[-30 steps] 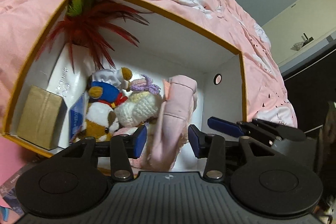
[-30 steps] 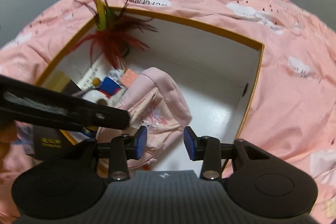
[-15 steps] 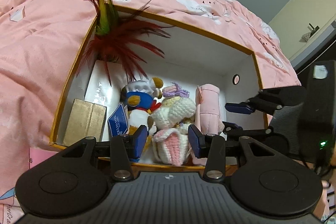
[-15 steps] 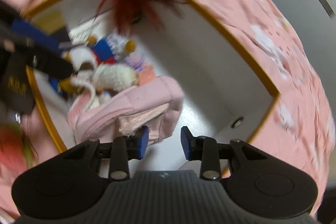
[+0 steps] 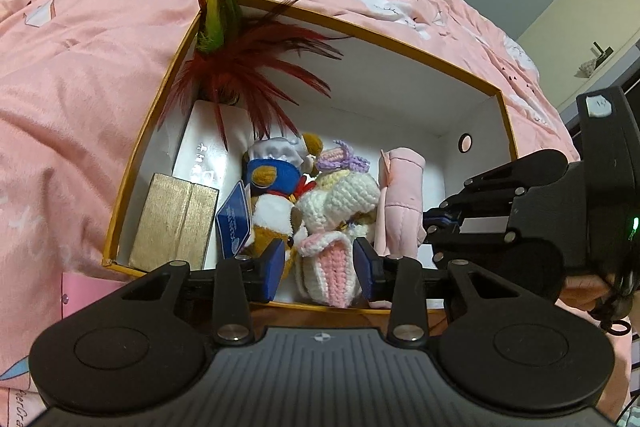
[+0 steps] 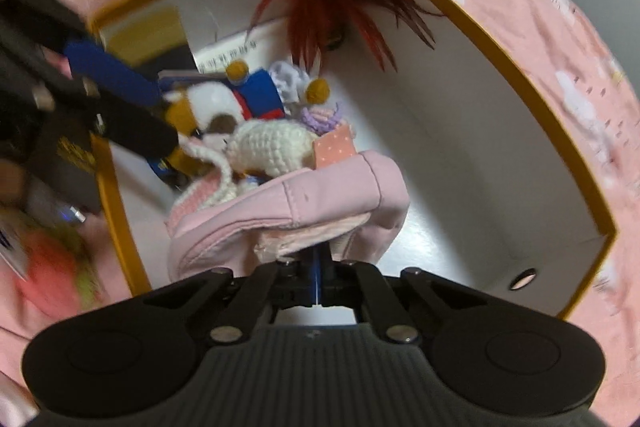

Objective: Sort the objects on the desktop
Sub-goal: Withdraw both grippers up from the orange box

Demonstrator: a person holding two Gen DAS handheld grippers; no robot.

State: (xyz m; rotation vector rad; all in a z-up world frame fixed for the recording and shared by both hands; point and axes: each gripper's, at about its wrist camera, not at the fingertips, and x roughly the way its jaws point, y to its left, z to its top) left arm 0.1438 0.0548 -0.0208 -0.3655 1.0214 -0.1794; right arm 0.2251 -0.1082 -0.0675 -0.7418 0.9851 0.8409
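A: Box (image 5: 140, 163), white inside with an orange rim, is the largest item I see; it sits on a pink printed quilt (image 5: 72, 75) and holds the objects being sorted. What fills it?

B: From my left wrist view, in descending size: a white carton (image 5: 208, 155) against the left wall, with a red, green and yellow feather toy (image 5: 240, 67) rising over it; a gold box (image 5: 174, 223) in the near left corner; a pink pouch (image 5: 400, 203) standing on edge right of centre; a plush dog in blue (image 5: 272, 195) beside a cream crocheted doll (image 5: 340, 203), the two touching. The right half of the floor is bare.

A: And my right gripper (image 6: 318, 267)?

B: Its blue pads are pressed together on the pale lower edge of the pink pouch; the fabric meets the tips, and the pouch leans against the crocheted doll.

A: My left gripper (image 5: 318, 269)?

B: Its jaws are closing, the pads apart. They frame the doll's pink-and-white foot at the near rim, but I cannot tell whether the foot lies between them.

A: Smallest detail?

B: A round hole (image 5: 465, 143) in the right wall.
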